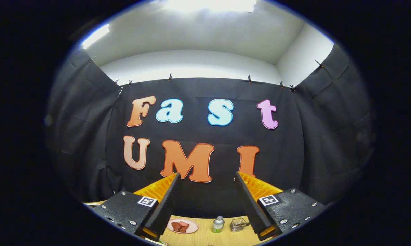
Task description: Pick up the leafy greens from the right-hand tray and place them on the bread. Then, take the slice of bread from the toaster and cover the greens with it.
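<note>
hand-held gripper (207, 173) held level, fingers wide apart (aimed at booth wall (294, 143))

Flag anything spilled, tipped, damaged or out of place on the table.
Nothing stands out. The pink plate of reddish pieces, small bottle and clear cup sit upright and apart on the wooden table. The gripper is open, holding nothing.

Table (198, 235): pale wood grain. Plate (183, 226): pink, holding reddish-brown pieces (180, 226). Small bottle (218, 224): greenish, grey cap. Glass cup (239, 224): clear. Booth cloth (315, 147): black. Ceiling (191, 37): white.

Cloth-walled recording booth — black drapes (205, 205) clipped up, wooden table (205, 237).
</note>
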{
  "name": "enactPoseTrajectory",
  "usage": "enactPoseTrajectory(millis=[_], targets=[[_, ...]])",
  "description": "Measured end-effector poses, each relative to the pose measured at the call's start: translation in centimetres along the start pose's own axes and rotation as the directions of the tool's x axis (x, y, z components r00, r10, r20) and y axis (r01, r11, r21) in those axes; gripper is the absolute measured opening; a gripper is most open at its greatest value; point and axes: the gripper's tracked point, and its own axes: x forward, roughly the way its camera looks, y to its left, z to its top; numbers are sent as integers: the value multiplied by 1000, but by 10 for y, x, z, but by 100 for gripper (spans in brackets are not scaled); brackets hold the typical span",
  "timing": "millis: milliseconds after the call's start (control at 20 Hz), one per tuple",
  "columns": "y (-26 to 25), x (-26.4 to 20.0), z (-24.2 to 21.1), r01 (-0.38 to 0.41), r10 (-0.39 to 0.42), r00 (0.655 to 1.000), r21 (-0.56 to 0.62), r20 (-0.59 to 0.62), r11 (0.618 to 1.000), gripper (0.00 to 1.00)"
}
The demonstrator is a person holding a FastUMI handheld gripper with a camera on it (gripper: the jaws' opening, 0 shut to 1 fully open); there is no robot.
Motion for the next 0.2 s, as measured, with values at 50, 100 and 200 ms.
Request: enactPoseTrajectory(millis=[50,100,200], targets=[[-1,-1,1,1,-1,1000,0,5,1000,93],[-3,-2,3,7,-7,1000,-2,10,1000,94],[-5,-3,3,16,-16,1000,-6,15,1000,96]])
